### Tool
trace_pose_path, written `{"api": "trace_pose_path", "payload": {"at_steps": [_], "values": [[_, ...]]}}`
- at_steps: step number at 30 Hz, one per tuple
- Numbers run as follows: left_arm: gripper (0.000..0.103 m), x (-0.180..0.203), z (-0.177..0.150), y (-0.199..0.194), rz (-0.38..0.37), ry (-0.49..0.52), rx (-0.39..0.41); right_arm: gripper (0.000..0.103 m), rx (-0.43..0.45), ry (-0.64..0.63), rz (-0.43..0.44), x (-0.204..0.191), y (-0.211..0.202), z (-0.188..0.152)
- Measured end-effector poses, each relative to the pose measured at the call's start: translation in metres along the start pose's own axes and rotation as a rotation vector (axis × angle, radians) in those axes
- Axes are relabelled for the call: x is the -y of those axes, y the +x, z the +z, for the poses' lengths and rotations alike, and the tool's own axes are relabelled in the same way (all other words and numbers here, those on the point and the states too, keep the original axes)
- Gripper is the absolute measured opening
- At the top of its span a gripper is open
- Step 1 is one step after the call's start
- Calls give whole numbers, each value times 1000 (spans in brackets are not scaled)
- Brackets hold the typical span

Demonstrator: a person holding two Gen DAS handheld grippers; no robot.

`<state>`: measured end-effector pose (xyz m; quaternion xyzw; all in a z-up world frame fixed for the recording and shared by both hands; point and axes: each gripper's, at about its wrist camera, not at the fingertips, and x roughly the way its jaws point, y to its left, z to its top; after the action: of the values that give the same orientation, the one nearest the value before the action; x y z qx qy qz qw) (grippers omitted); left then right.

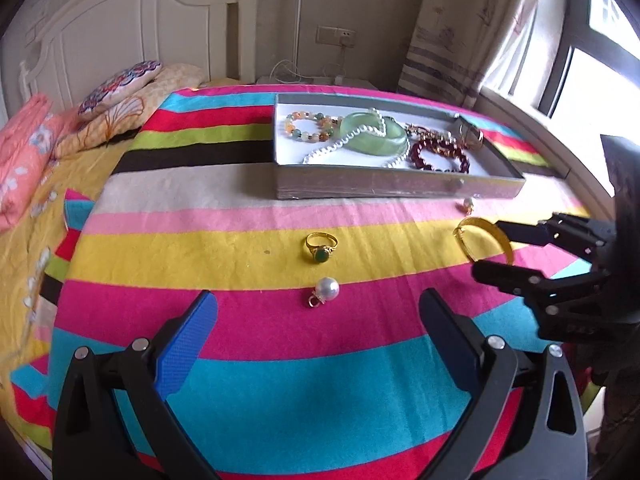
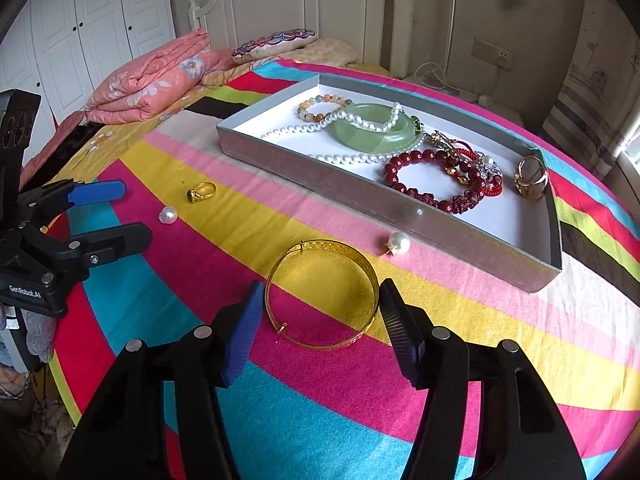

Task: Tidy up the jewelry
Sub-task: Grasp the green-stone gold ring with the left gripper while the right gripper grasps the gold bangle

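A gold bangle [image 2: 320, 320] lies flat on the striped cloth, and my right gripper [image 2: 322, 286] straddles it with a pad touching each side. In the left wrist view the same bangle [image 1: 502, 236] sits between the right gripper's [image 1: 486, 247] fingers. My left gripper [image 1: 319, 300] is open with nothing in it. A pearl pendant [image 1: 326, 290] lies just ahead of its fingertips, and a gold ring with a green stone [image 1: 320, 246] a little farther on. A second pearl pendant [image 2: 398, 243] rests against the silver tray [image 2: 320, 184].
The tray holds a jade bangle [image 2: 372, 132], a pearl necklace [image 2: 352, 157], a red bead bracelet [image 2: 434, 184], a pale bead bracelet [image 2: 320, 106] and a gold ring [image 2: 530, 178]. A folded pink quilt [image 2: 152, 80] and pillows lie at the back left. The cloth's edge drops off in front.
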<state>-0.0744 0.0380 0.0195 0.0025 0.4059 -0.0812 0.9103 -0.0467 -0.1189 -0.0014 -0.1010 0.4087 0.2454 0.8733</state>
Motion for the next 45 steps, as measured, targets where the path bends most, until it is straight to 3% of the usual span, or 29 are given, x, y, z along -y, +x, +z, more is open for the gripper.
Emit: {"api": "trace_pose_path", "payload": {"at_steps": [4,7,9,12,15,19,33,45], "values": [[96,-2,13,14,17,14,-40,58,18,17,23,2,-6,-3],[85,-8,28,27,9,-6,-66,58,27,36,38,5,-8,-5],[66,-9,32,36,14,2,-90,58,30,41,40,5,-9,-5],[52,-6,33,40,37,43,-92,58,35,40,43,4,-10,-5],[29,-3,31,39,33,67,-78,58,38,47,50,5,-10,-6],[18,3,26,39,24,86,-60,58,40,47,50,5,-11,-6],[16,11,25,24,-7,99,5,58,81,76,48,11,-18,-7],[16,27,52,13,6,137,65,58,137,90,37,17,-32,-2]]}}
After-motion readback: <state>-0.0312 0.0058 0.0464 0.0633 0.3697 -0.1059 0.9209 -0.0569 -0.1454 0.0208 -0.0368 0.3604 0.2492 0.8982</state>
